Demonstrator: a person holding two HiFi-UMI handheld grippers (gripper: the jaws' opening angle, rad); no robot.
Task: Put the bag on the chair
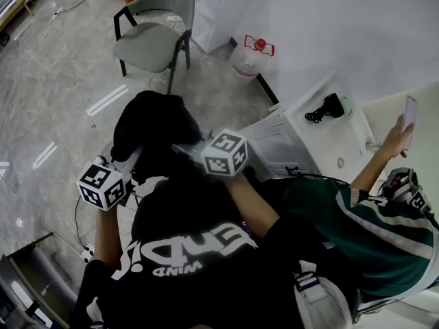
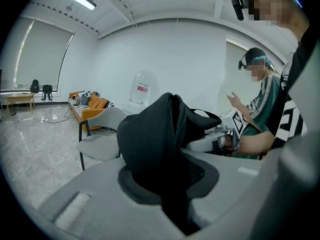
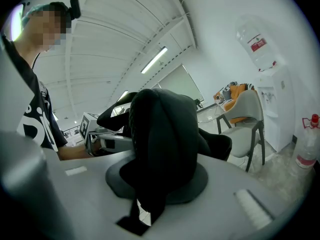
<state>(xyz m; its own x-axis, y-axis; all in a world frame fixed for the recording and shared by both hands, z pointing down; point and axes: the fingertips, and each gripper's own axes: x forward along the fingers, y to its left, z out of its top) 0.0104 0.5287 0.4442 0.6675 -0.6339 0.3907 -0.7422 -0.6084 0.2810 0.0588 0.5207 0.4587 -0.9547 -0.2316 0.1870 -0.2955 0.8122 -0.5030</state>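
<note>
A black fabric bag [image 1: 154,125] hangs in the air between my two grippers, above the floor. My left gripper [image 1: 134,157] is shut on the bag's left side, and black cloth [image 2: 155,144] fills its jaws. My right gripper [image 1: 184,148] is shut on the bag's right side, with a fold of the bag [image 3: 160,149] bunched between its jaws. The grey chair [image 1: 154,33] with black legs stands ahead on the floor, seat bare. It also shows as the chair [image 2: 100,134] in the left gripper view and the chair [image 3: 245,126] in the right gripper view.
A white water dispenser [image 1: 219,5] and a clear water bottle with a red cap [image 1: 248,57] stand right of the chair. A white table [image 1: 322,139] with a black charger is at right, where a person in a green shirt [image 1: 370,232] holds a phone. An orange sofa [image 2: 87,104] stands far off.
</note>
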